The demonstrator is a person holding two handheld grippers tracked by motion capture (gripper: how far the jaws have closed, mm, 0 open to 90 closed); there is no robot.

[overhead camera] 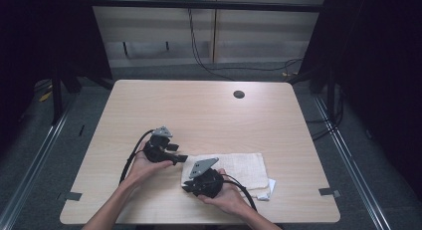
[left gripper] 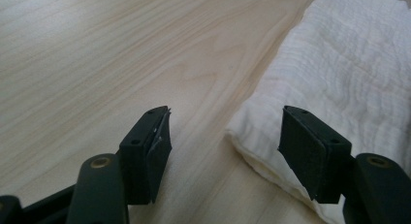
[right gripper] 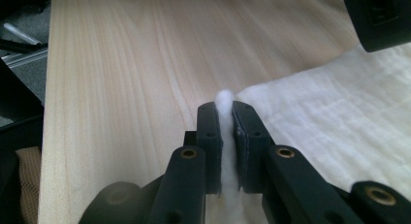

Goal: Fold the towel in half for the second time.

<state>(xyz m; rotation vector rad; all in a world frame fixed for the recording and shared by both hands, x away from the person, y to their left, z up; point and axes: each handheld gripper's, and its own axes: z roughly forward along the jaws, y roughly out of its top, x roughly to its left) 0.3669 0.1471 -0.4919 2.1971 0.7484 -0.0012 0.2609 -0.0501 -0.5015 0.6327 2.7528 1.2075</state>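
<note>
We found the white cloth [overhead camera: 239,169] lying folded in the lower middle of the high view, near the table's front edge. The right gripper [right gripper: 226,118] had its jaws closed narrow on a pinch of the cloth's corner, a tuft showing between them. The left gripper [left gripper: 225,141] stood with jaws wide apart, empty, one jaw over bare wood and the other over the cloth's edge.

In the lower centre of the high view a small white piece [overhead camera: 268,189] stuck out from under the cloth's right end. Nothing else lay between the two grippers.

The table [overhead camera: 199,110] was pale wood grain, with a dark round hole [overhead camera: 239,94] toward its upper right. Grey floor surrounded it, black cables [overhead camera: 209,65] trailed at the upper centre, and dark curtains hung at both sides.
</note>
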